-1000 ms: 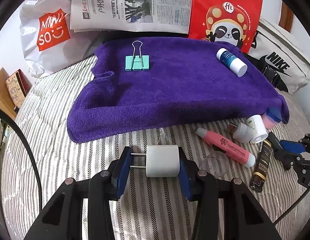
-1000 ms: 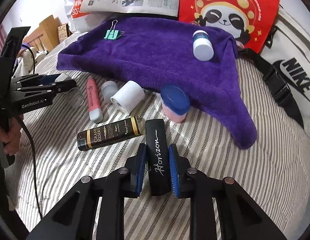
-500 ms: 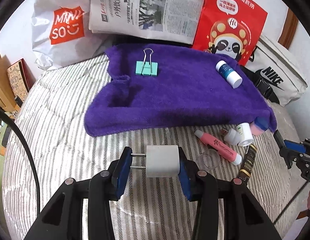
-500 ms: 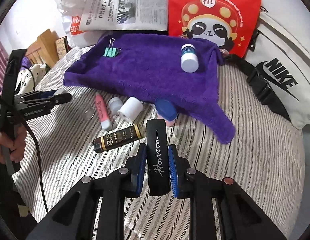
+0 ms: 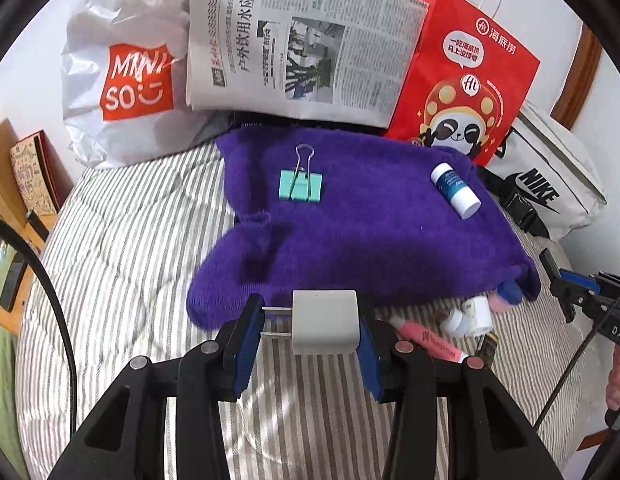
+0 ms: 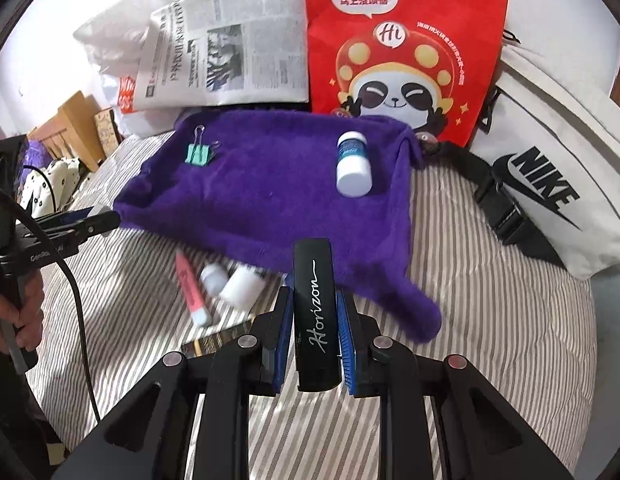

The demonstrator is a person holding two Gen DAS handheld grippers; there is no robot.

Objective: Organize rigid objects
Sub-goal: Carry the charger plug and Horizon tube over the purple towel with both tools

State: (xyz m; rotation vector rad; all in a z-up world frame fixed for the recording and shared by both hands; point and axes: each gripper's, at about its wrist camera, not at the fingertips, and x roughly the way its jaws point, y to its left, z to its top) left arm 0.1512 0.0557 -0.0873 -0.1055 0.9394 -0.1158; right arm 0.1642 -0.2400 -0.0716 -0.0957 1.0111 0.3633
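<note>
From the left wrist, the left gripper (image 5: 308, 330) clamps a white charger (image 5: 324, 320), prongs against its left pad, above the striped bed (image 5: 122, 264) just short of the purple towel's (image 5: 370, 236) near edge. A green binder clip (image 5: 301, 186) lies near the towel's far edge, a white bottle (image 5: 455, 190) near its far right corner. The right wrist alone shows the right gripper (image 6: 313, 332) closed on a black Horizon case (image 6: 314, 316) over the towel's near edge, and a pink tube (image 6: 191, 292) on the bed.
</note>
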